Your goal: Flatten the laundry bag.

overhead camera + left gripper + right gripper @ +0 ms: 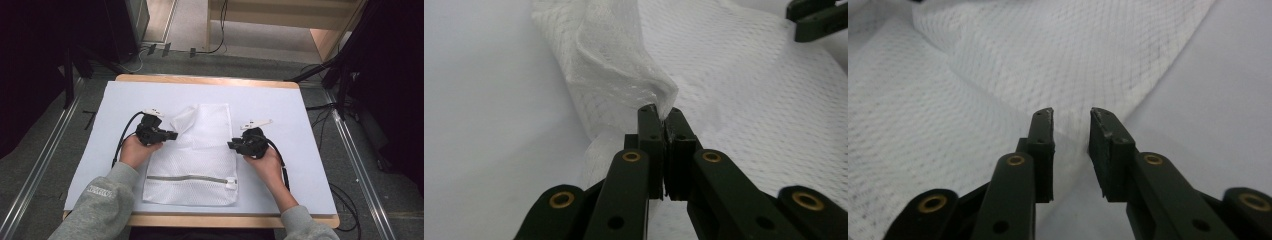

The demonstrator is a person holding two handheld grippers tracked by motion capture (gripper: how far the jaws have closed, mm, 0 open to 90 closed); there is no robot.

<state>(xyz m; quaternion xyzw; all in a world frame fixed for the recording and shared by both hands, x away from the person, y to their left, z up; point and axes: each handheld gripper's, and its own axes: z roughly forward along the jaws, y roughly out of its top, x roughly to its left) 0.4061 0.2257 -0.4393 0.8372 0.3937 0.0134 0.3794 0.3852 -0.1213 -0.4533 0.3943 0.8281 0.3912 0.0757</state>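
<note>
High view is showing a white mesh laundry bag (192,165) lying flat on the white table top (280,100), in the middle, between two hands. I cannot tell if anything is inside the bag; it is looking flat. Its grey zipper (187,178) is running across near the person's end, and it is looking closed.

At the left, the left gripper (172,135) is sitting at the bag's left edge. The far left corner of the bag is folding over and puffing up there. Left gripper view is showing its two black jaws pressing together, pinching a bunched bit of the mesh.

At the right, the right gripper (232,145) is resting at the bag's right edge, well apart from the left one. Right gripper view is showing its jaws standing a little apart with a gap between them. The pads are not pressing on the mesh edge lying just under and in front of them.
</note>
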